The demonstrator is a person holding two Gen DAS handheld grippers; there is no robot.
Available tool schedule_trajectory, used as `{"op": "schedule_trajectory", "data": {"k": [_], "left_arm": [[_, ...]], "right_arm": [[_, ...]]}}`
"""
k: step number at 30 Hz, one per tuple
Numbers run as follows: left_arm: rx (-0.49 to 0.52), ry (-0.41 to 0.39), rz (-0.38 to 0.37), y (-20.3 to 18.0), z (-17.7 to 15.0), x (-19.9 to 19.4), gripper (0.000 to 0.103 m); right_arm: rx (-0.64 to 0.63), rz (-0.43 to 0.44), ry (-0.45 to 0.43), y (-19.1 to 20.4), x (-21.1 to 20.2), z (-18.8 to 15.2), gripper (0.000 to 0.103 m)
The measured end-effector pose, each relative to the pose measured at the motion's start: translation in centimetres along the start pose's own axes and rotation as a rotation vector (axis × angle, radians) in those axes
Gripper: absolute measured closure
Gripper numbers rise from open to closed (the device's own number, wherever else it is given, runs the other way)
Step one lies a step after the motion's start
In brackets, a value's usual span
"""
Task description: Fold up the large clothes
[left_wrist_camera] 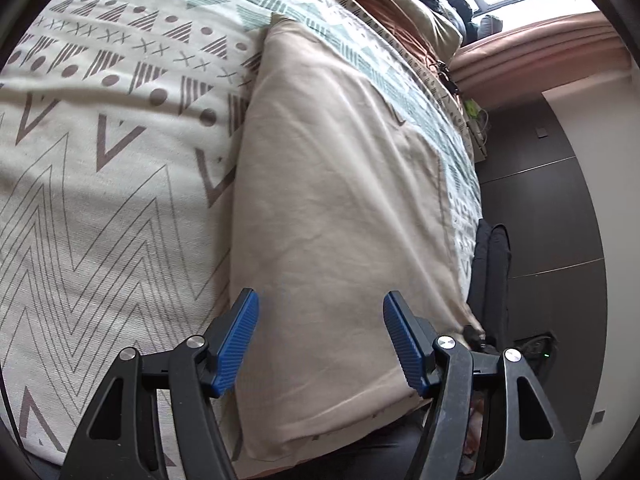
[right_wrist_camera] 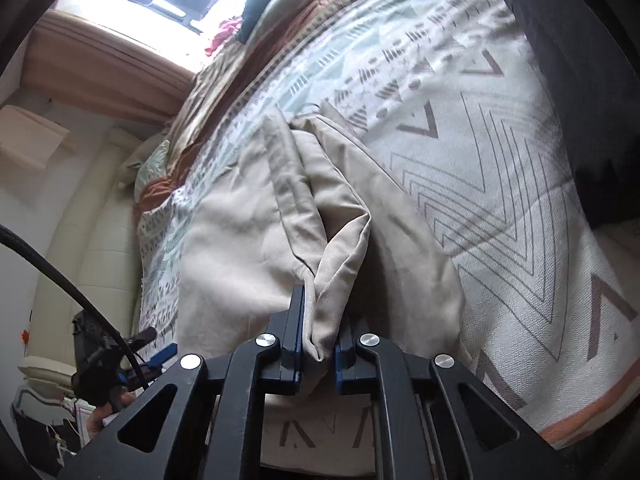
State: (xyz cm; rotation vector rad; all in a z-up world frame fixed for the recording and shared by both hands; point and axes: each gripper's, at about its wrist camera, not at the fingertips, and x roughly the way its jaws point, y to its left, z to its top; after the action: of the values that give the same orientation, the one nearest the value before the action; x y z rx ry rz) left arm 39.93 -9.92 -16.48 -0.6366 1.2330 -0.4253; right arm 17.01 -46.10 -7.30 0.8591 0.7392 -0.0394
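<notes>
Beige garment (left_wrist_camera: 340,184) lies lengthwise on the patterned bedspread (left_wrist_camera: 100,140) in our left wrist view, its near hem hanging toward the bed's edge. We keep the left gripper (left_wrist_camera: 320,340) spread wide, blue pads (left_wrist_camera: 236,340) on either side of the cloth's width with nothing between them; it hovers just above the fabric, probably ready to take the near edge or steady it.

In our right wrist view, the right gripper (right_wrist_camera: 320,344) is pinching a bunched fold of the same garment (right_wrist_camera: 340,216), lifting one side into a ridge so it can be carried across the flat part. The left gripper (right_wrist_camera: 120,364) shows low at the side, beside the bed. We judge the fold only begun.
</notes>
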Motion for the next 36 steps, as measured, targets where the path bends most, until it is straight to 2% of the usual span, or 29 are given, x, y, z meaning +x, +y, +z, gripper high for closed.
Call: {"op": "schedule_trajectory", "data": {"k": [4, 7, 12, 16, 17, 19, 20, 21, 23, 27, 36], "left_arm": [[-0.003, 0.006, 0.003, 0.4, -0.1, 0.6, 0.038], [0.018, 0.008, -0.010, -0.2, -0.3, 0.7, 0.038], [0.027, 0.020, -0.018, -1.0, -0.1, 1.7, 0.038], [0.027, 0.021, -0.008, -0.9, -0.1, 1.9, 0.038], [0.024, 0.022, -0.005, -0.8, 0.0, 1.8, 0.038], [0.015, 0.021, 0.001, -0.5, 0.2, 1.9, 0.038], [0.009, 0.022, 0.003, -0.4, 0.3, 1.9, 0.038], [0.003, 0.023, 0.002, -0.1, 0.3, 1.8, 0.038], [-0.010, 0.024, -0.001, 0.2, 0.5, 2.0, 0.038], [-0.018, 0.022, 0.008, 0.3, 1.0, 2.6, 0.038], [-0.020, 0.010, 0.013, 0.6, 2.8, 3.7, 0.038]], "right_arm": [[-0.028, 0.004, -0.031, 0.4, -1.7, -0.9, 0.097], [-0.017, -0.011, -0.042, -0.8, -2.7, -1.6, 0.097], [0.059, -0.047, -0.011, -4.0, -2.4, -2.5, 0.097], [0.093, -0.023, 0.013, -4.3, -2.2, -2.4, 0.095], [0.091, -0.023, 0.023, -4.1, -2.3, -2.2, 0.093], [0.071, -0.037, 0.029, -3.6, -2.5, -1.6, 0.082], [0.053, -0.048, 0.023, -3.3, -2.5, -1.1, 0.068], [0.025, -0.053, 0.013, -2.8, -2.8, -0.6, 0.045], [-0.007, -0.062, -0.002, -2.2, -3.0, 0.5, 0.026], [-0.063, -0.084, 0.053, -1.6, -1.4, 2.7, 0.026], [-0.133, -0.109, 0.254, -0.7, 5.5, 7.1, 0.026]]}}
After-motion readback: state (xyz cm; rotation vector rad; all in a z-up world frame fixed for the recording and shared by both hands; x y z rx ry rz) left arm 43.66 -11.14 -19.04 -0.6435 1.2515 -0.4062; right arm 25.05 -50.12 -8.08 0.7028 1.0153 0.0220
